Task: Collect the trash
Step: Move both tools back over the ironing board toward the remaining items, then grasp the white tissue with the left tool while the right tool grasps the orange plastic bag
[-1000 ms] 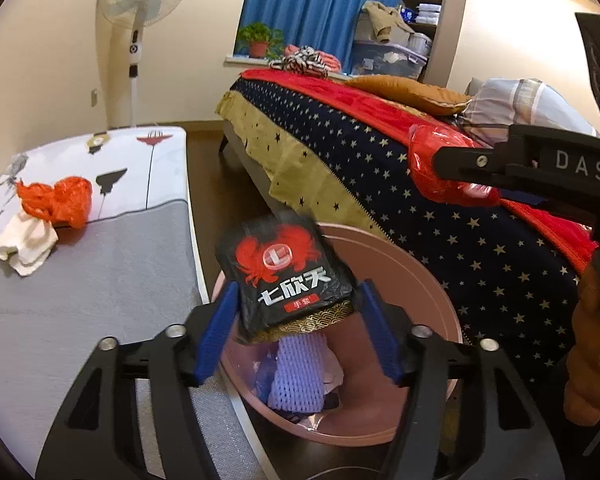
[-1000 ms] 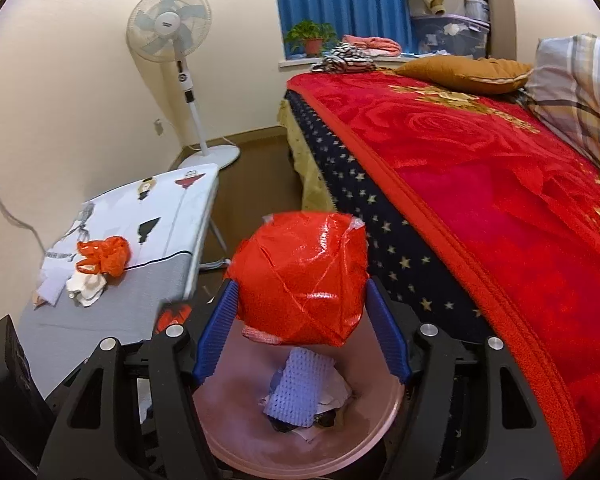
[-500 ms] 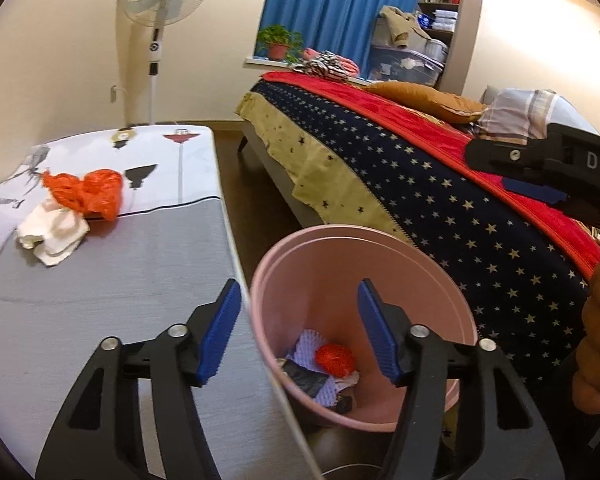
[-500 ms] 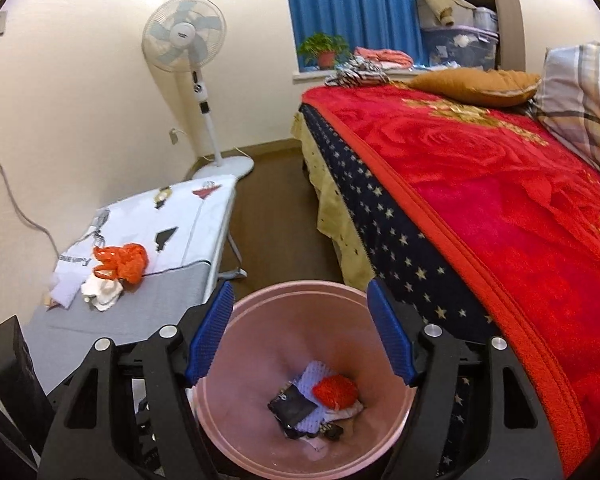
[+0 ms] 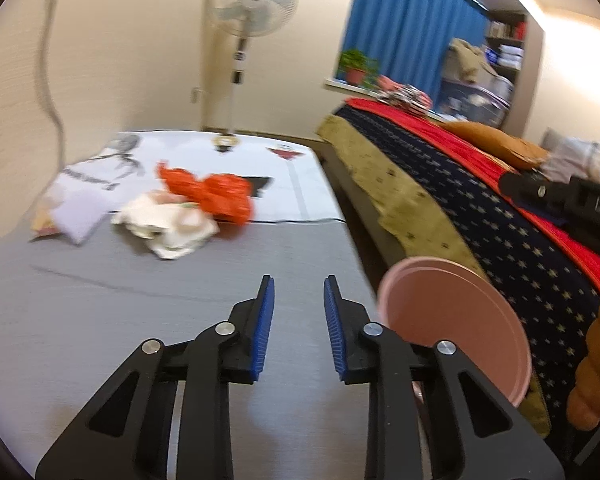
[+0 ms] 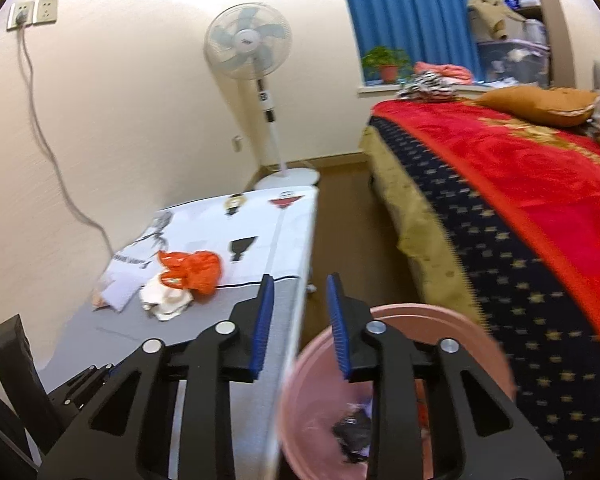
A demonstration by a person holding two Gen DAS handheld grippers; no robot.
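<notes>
A pink bin [image 5: 456,320] stands on the floor between the table and the bed; it also shows in the right wrist view [image 6: 400,392], with dark and pale trash at its bottom. On the table lie a crumpled orange plastic bag [image 5: 212,194], a white crumpled tissue [image 5: 168,226] and a pale packet [image 5: 76,212]; the orange bag [image 6: 194,270] and the tissue [image 6: 166,300] also show in the right wrist view. My left gripper [image 5: 298,320] is open and empty over the grey table. My right gripper [image 6: 300,322] is open and empty above the table's edge and the bin.
The table [image 5: 100,320] has a grey and white cover. A bed [image 6: 520,208] with a red and starred blanket runs along the right. A standing fan [image 6: 256,60] is at the far wall. A cable [image 6: 48,140] hangs from a wall socket.
Both grippers let their trash fall into the bin, then swung left toward the table. Their jaws have narrowed but stay open and empty.
</notes>
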